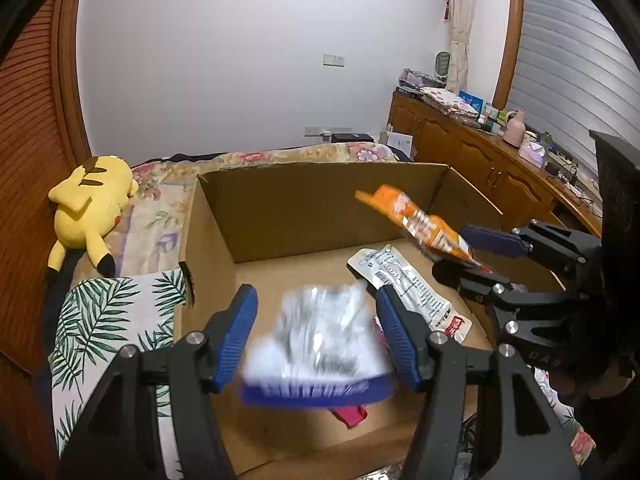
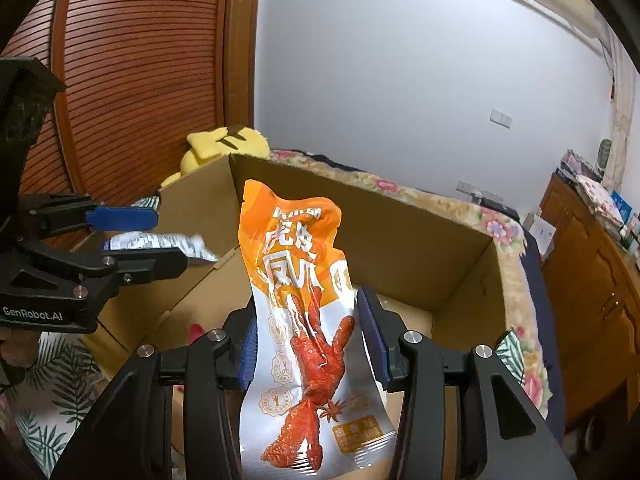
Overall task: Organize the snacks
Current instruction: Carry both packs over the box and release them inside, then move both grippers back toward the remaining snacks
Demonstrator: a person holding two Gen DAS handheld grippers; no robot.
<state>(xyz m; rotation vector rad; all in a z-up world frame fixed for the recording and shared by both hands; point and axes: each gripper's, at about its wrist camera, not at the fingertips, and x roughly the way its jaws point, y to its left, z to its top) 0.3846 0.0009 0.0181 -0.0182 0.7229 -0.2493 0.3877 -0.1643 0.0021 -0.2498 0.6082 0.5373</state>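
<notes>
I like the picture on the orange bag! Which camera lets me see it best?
The right wrist view. There the orange bag fills the middle, front side facing the camera, so its red chicken foot picture and big white letters are clear. The left wrist view shows the bag only small, blurred and tilted, over the box.

Bed (image 1: pixel 160 184) carries box (image 1: pixel 320 196), plush (image 1: pixel 92 204).

The left gripper (image 1: pixel 316 320) is hanging with its jaws spread wide, gripping nothing. The right gripper (image 2: pixel 308 344) is reaching in beside it, jaws pinching a packet held upright between them.
</notes>
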